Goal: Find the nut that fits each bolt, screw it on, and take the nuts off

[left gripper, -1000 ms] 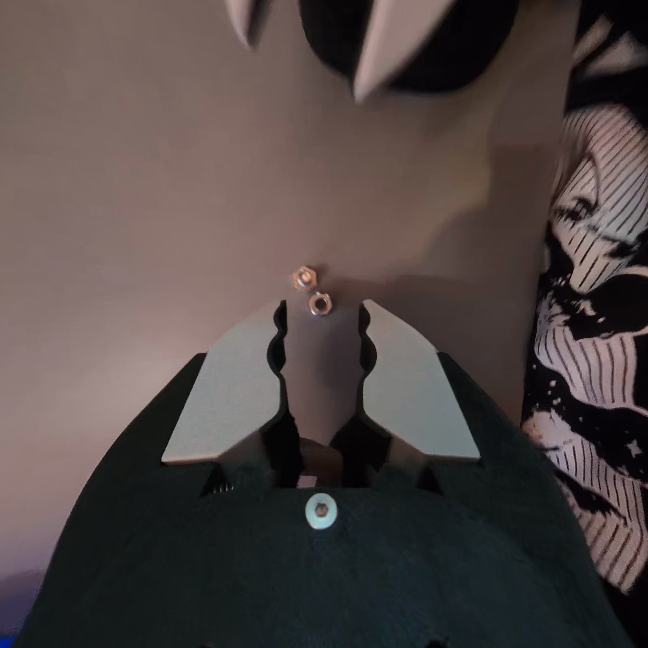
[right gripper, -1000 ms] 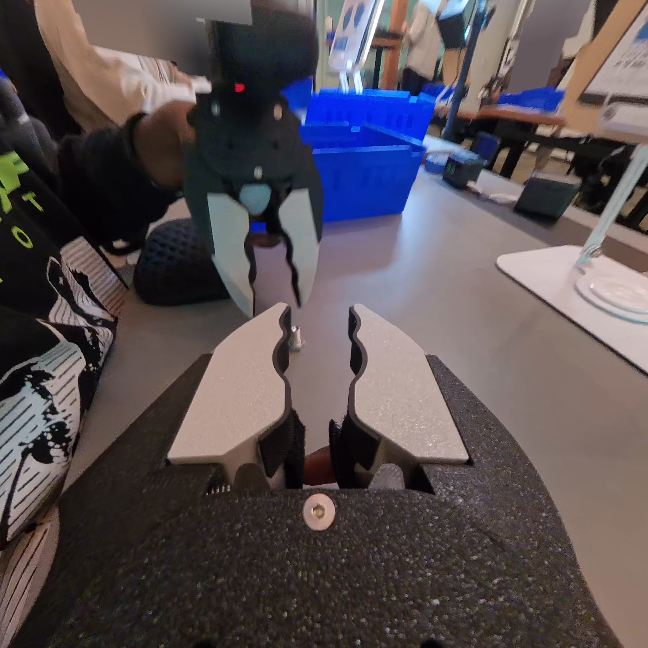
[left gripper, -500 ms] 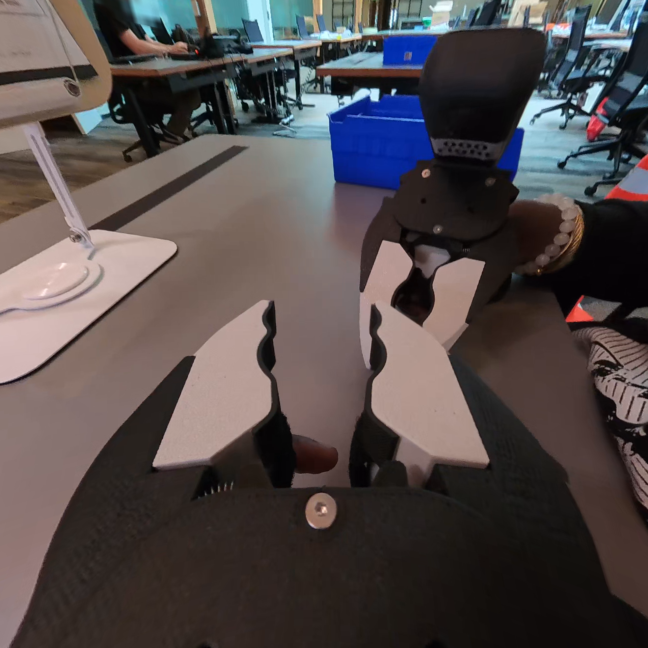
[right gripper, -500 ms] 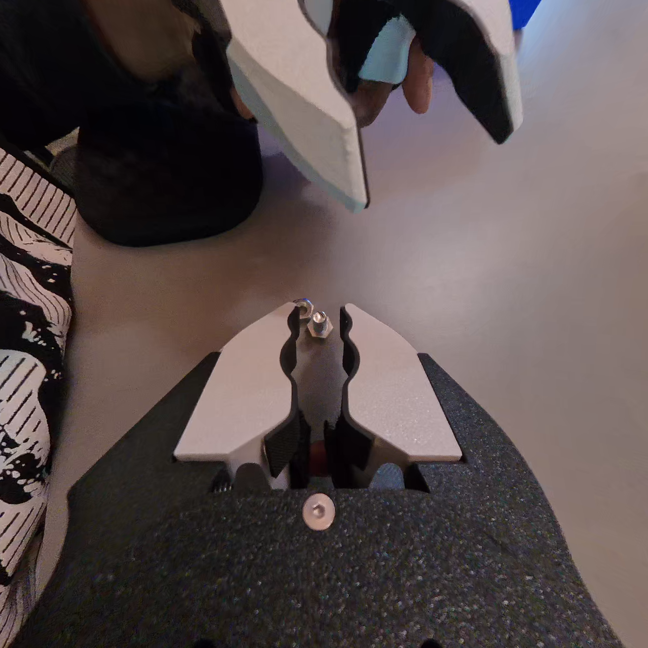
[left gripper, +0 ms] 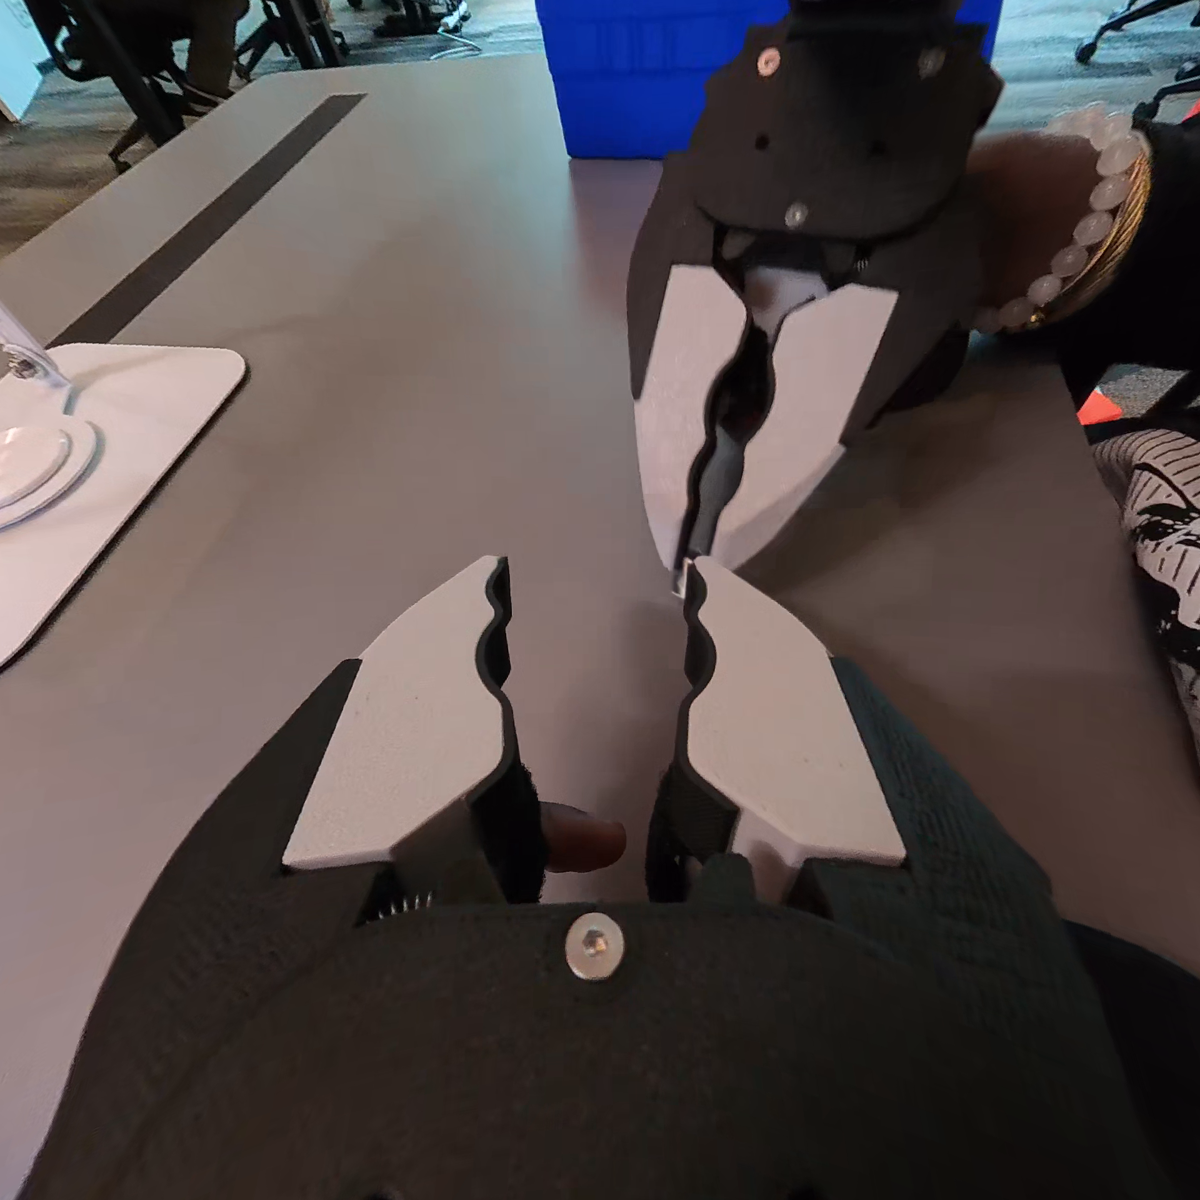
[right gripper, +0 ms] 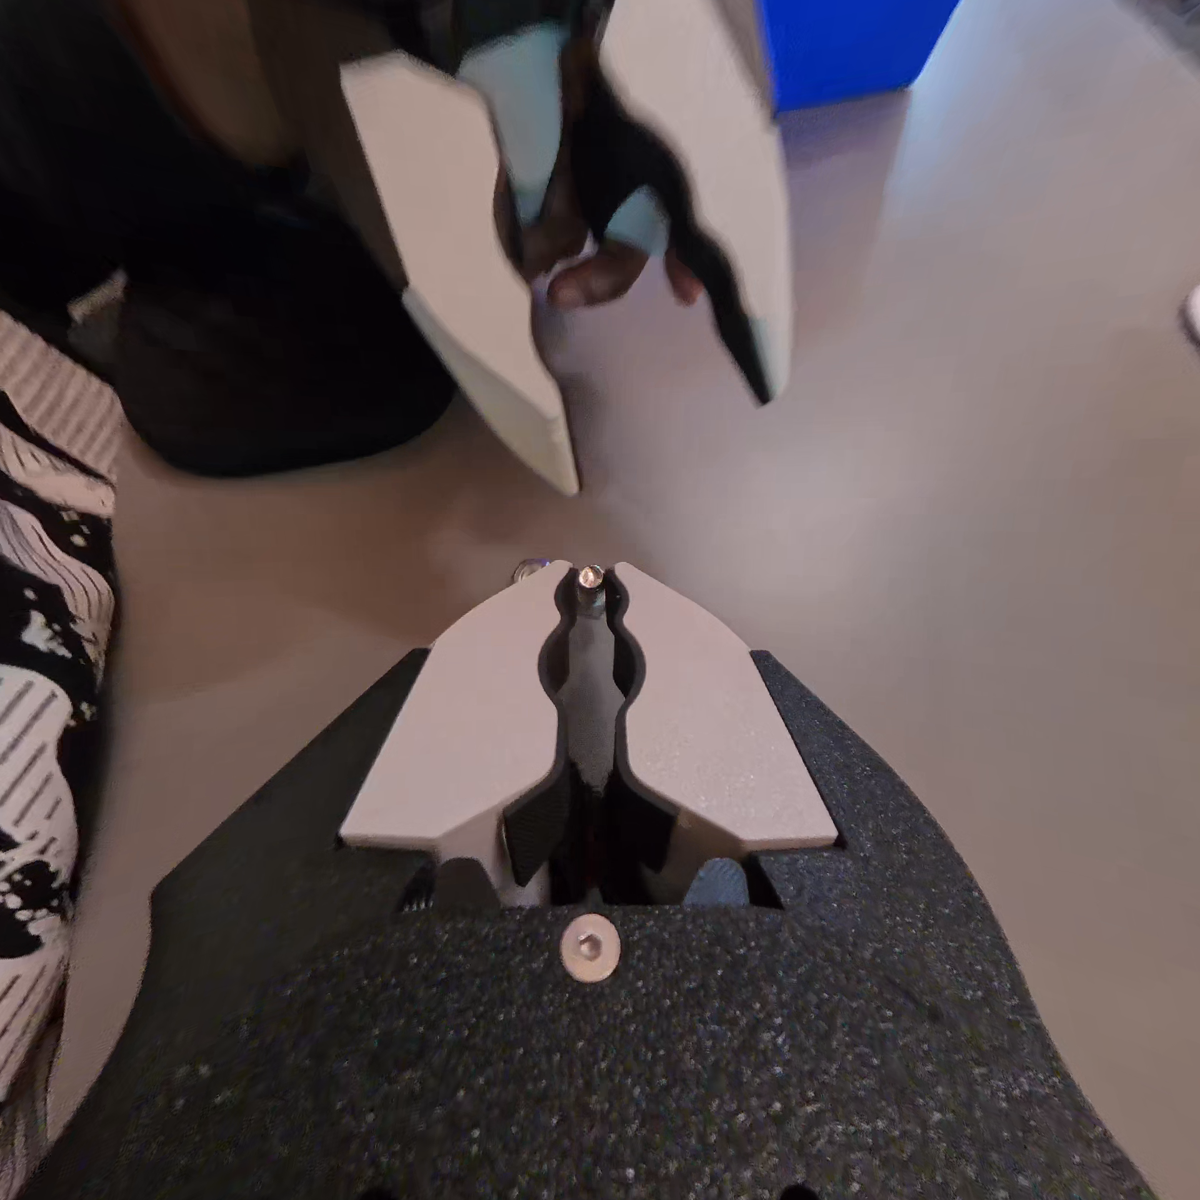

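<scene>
Right gripper (right gripper: pixel 589 575) now pinched on small bolt (right gripper: pixel 591 578), no longer apart; left gripper (left gripper: pixel 594 571) spread.

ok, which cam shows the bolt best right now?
Right wrist view: the bolt sits pinched between the right gripper tips, end-on. Left wrist view shows only a metallic sliver at the tips, half hidden by the left gripper.

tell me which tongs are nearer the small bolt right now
Right. The right tongs are shut on the bolt, pinching it at their tips. The left tongs hang open above and beyond it, not touching.
</scene>
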The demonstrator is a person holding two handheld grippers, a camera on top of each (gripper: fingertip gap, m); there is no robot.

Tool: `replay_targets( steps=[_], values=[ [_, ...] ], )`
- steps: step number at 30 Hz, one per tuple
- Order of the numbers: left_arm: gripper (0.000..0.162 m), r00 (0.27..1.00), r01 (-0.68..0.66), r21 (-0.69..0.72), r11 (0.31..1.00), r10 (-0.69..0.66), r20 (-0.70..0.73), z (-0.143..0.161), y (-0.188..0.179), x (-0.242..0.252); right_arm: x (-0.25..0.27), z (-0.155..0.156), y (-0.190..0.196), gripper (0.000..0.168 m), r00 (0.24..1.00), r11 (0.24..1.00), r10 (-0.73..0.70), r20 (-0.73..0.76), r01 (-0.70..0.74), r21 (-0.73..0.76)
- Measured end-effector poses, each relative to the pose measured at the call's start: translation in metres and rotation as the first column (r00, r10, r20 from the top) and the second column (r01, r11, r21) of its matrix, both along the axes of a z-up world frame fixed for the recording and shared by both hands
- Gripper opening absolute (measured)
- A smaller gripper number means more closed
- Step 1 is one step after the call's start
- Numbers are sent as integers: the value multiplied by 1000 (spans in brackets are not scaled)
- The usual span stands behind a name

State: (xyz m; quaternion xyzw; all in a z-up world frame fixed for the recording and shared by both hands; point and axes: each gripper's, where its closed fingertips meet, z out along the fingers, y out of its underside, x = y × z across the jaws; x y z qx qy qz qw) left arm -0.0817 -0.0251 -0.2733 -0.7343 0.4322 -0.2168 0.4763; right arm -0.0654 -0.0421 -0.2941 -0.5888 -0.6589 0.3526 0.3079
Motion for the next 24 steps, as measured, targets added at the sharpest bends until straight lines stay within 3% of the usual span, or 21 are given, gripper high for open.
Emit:
replay_targets(
  steps=[6,14,24],
  values=[
    [42,997,35,49,998,-39,64,6,-2,22,1,58,8,8,949,986,-65,-307,14,-165],
    [25,999,-27,177,984,21,38,11,6,30,-2,62,10,8,935,990,-104,-339,64,-128],
    [22,991,110,121,986,-118,58,8,-13,45,12,63,-6,8,940,995,101,-325,-99,21]
  ],
)
